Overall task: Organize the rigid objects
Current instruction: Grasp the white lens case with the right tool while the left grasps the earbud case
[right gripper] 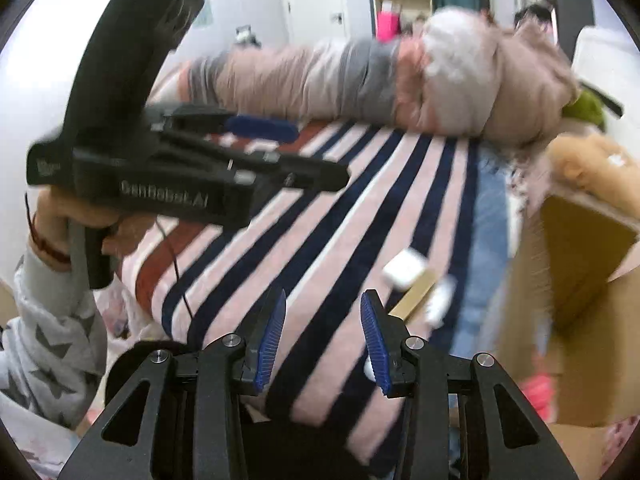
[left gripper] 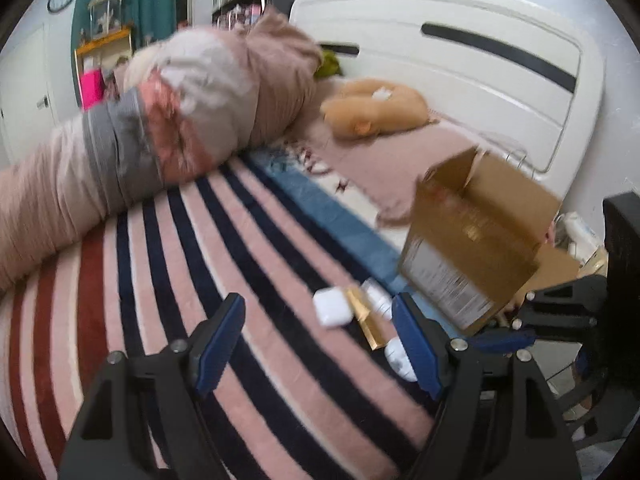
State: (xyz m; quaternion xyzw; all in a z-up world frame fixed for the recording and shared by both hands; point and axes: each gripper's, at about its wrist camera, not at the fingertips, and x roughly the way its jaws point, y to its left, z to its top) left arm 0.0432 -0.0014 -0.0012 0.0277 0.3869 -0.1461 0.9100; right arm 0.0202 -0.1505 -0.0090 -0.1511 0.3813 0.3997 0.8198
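Observation:
An open cardboard box (left gripper: 472,248) stands at the right edge of the striped bed; it also shows in the right wrist view (right gripper: 576,300). Beside it lie a white case (left gripper: 332,307), a gold bar-shaped box (left gripper: 366,322) and a small white object (left gripper: 400,354). In the right wrist view the white case (right gripper: 404,269) and gold box (right gripper: 414,295) lie just ahead. My left gripper (left gripper: 320,340) is open and empty, left of the items. My right gripper (right gripper: 324,340) is open and empty above the blanket.
A rolled pink-grey duvet (left gripper: 168,120) lies across the far side of the bed. A tan plush toy (left gripper: 376,108) rests near the white headboard (left gripper: 460,60). The left gripper body (right gripper: 160,168) and the hand holding it fill the right wrist view's left side.

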